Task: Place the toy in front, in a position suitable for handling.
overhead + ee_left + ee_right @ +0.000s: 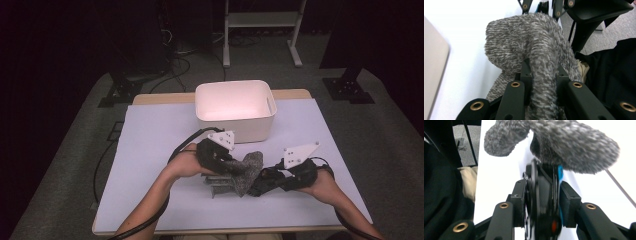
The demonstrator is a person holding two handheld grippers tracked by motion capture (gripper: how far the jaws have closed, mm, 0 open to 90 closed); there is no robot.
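So we have the fuzzy grey sock lifted just off the white sheet near the front of the table, short of the white bin, and the left gripper has its jaws pressed tight on a fold of it; in the left gripper view the knit bulges out above and to both sides of the pads. The right gripper is pinching a dark flat piece with a blue edge, blurred so we cannot tell what it is, and it sits right under the sock's hanging end. To our eye the step in hand is bringing that piece and the sock together. To do it well we should let the left hand be the steady one, holding the fold at its present height so the cloth hangs free, not bunched on the sheet. We should bring the right hand in slowly and level, aiming at a single layer of the loose edge instead of the thick roll. Fuzzy knit slips and drags, so we should check that it has truly caught before the left jaws let go
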